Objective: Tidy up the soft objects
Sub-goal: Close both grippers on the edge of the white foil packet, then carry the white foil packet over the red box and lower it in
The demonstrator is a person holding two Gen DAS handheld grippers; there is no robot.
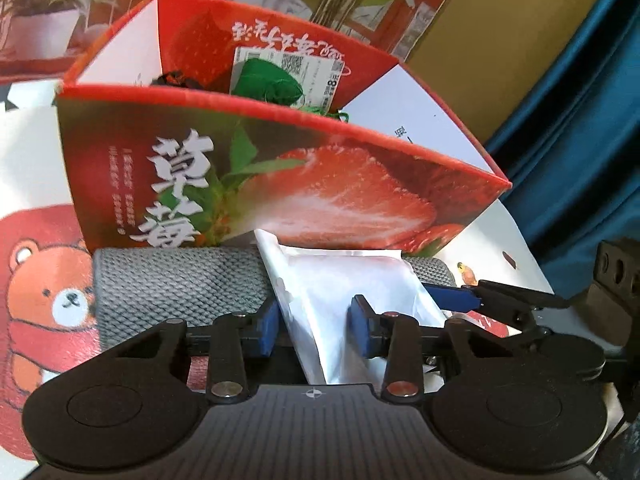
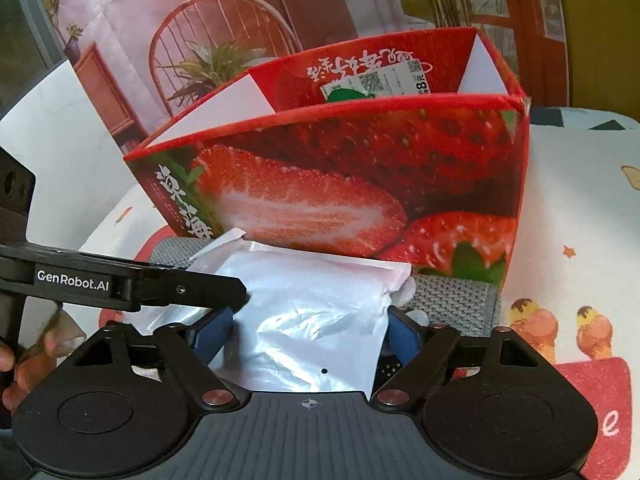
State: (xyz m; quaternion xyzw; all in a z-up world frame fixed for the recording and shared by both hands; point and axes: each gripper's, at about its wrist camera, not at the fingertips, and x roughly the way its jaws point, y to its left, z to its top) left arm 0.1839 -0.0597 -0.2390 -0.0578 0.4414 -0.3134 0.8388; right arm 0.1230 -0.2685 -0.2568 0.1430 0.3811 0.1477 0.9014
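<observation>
Red, silver and grey
Box [image 1: 320, 184] red with strawberry print; pouch [image 2: 316, 320] shiny silver-white; towel [image 1: 176, 288] grey knit; cloth [image 2: 580, 240] white, bear pattern.

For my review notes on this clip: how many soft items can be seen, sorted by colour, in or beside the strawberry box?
White or silvery: 1, the plastic pouch between both grippers' fingers.
Grey: 1, the knitted cloth under it.
Green: 1, the bundle inside the strawberry box.
Dark: 1, a half-hidden item in the box.
Total: 4

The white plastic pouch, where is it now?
In both wrist views the white plastic pouch lies on the grey knitted cloth, just before the strawberry box.
</observation>
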